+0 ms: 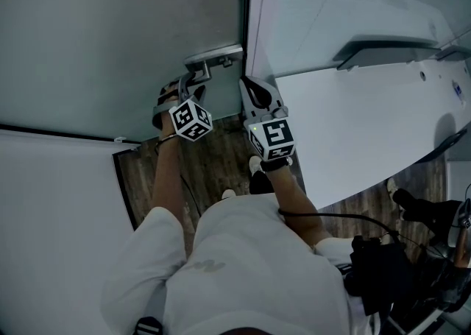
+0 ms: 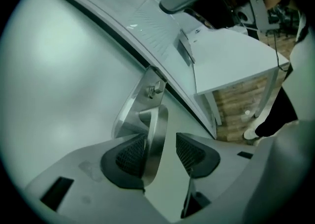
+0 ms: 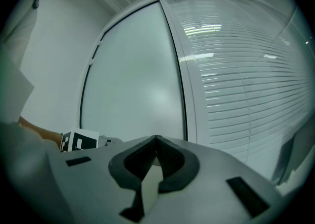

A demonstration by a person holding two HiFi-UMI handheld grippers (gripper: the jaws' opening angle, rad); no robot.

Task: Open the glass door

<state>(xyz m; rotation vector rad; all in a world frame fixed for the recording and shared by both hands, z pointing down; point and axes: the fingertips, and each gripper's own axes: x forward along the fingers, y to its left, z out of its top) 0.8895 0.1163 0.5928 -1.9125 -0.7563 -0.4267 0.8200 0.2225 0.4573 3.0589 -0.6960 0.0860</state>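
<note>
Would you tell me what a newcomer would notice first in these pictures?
The steel lever handle on the frosted glass door stands between the open left tongs, close against one pad. Beside them, the right tongs are shut and empty, facing the door.

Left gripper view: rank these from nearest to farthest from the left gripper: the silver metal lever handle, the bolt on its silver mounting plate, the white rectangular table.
1. Silver metal lever handle: between the left gripper's open jaws.
2. Bolt: just beyond, on the mounting plate.
3. White rectangular table: far off, upper right.
</note>
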